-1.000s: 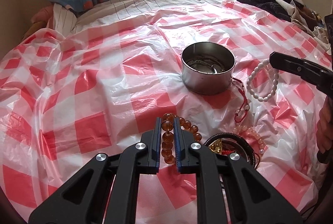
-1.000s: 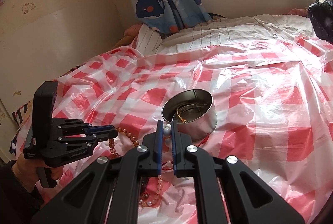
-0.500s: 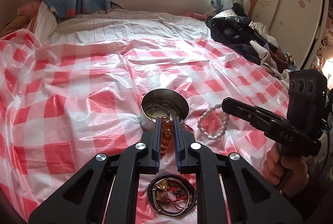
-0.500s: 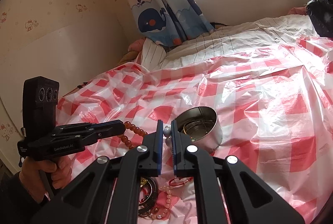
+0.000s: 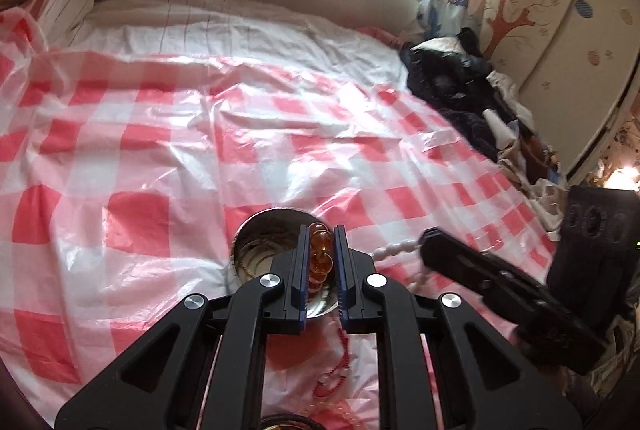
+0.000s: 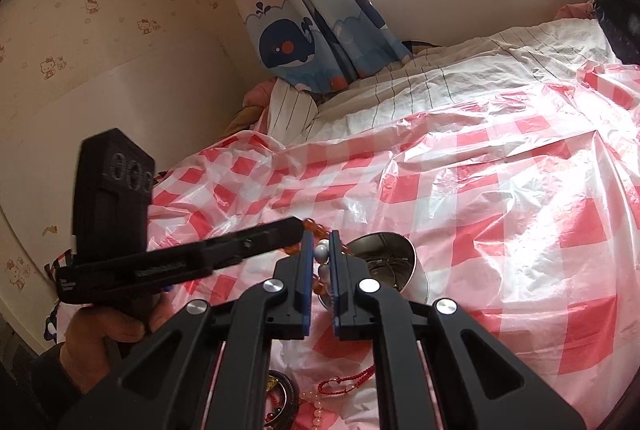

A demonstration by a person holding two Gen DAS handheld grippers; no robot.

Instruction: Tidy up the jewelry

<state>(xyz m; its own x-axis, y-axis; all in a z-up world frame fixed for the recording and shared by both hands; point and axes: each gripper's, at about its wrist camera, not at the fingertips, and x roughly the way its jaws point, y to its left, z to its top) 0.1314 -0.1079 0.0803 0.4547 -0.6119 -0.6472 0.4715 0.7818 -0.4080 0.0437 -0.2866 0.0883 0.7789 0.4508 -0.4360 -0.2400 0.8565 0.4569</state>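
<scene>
open checked sheet (image 5: 168, 158) beyond tin (image 5: 256, 250), clothes pile (image 5: 460, 86) seemingly crowding far side

Amber bead bracelet (image 5: 320, 254) now lifted off bed, up over metal tin (image 5: 262, 250), pinched in left gripper (image 5: 322, 242) fingers. White bead bracelet (image 6: 322, 262) also raised w/ right gripper (image 6: 321, 258), closer to tin rim. Both grippers nearer each other.

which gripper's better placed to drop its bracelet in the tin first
Left, probably. The left gripper holds the amber bracelet right over the tin; the right gripper, with the white bracelet, sits beside the rim.
</scene>
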